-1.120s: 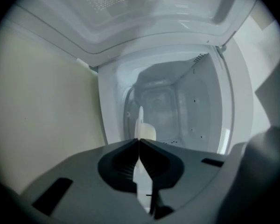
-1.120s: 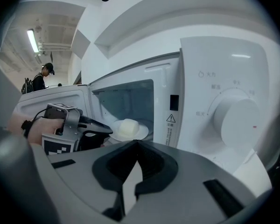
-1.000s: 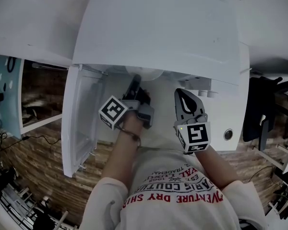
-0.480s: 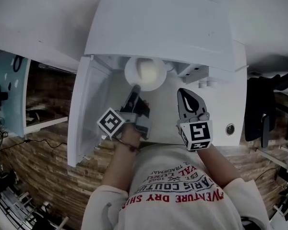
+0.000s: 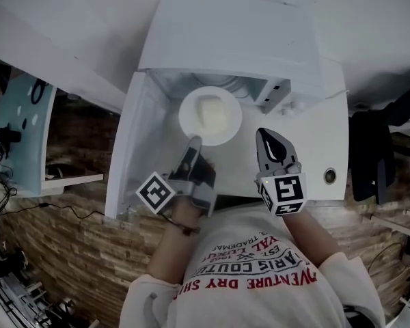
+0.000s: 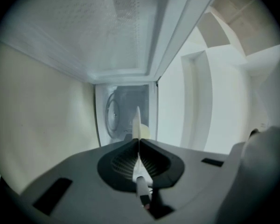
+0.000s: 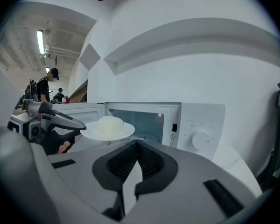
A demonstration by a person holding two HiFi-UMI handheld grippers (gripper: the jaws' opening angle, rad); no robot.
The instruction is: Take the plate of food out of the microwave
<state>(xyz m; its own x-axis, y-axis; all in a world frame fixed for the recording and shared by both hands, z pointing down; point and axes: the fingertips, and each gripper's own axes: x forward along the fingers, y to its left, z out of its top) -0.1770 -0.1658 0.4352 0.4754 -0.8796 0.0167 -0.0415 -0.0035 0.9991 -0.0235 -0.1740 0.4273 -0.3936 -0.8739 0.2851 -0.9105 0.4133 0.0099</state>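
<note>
A white plate (image 5: 210,117) carrying a pale mound of food (image 7: 108,123) hangs in front of the open white microwave (image 5: 260,39). My left gripper (image 5: 193,143) is shut on the plate's near rim. In the left gripper view that rim (image 6: 136,122) stands edge-on between the closed jaws of the left gripper (image 6: 138,141), with the microwave cavity (image 6: 123,115) behind. The right gripper (image 5: 265,134) hovers to the right of the plate, shut and empty. In the right gripper view the right gripper (image 7: 137,143) points at the microwave, with the plate (image 7: 126,132) left of centre.
The microwave door (image 5: 133,149) stands swung open to the left. Its control panel with a round dial (image 7: 201,138) is on the right. A light-blue panel (image 5: 27,128) is at far left and a dark chair (image 5: 372,149) at right. People (image 7: 45,85) stand far off.
The left gripper has drawn the plate out of the microwave cavity towards me; the plate now shows fully in the head view. The right gripper has stayed shut beside it.
</note>
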